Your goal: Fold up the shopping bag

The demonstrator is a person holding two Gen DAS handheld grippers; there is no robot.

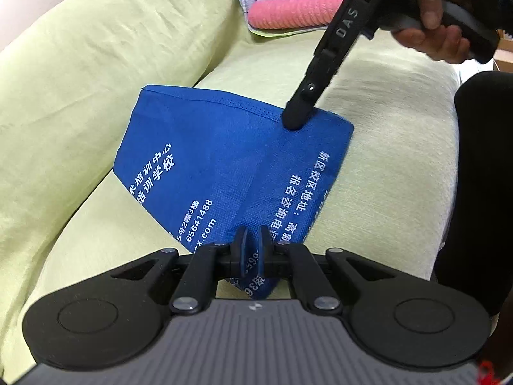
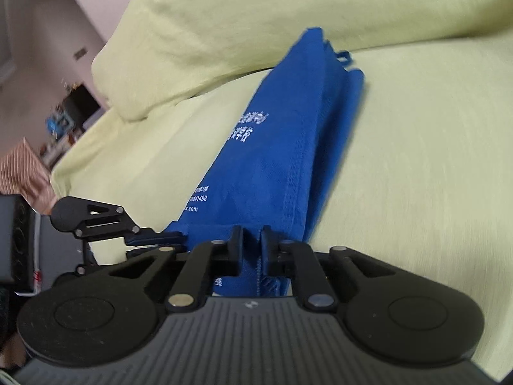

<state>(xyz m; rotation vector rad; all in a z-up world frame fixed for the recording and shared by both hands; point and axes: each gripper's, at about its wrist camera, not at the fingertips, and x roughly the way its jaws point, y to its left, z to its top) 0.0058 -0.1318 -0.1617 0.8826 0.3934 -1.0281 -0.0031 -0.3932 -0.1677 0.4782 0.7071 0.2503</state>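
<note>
We hold a blue shopping bag over the seat of a pale green sofa, just in front of its back cushion. Our left gripper is clamped on one corner of the bag, fabric pinched between its fingers. Our right gripper is likewise closed on the bag's stitched edge. Folded towels, pink and teal, lie at the seat's far end.
</note>
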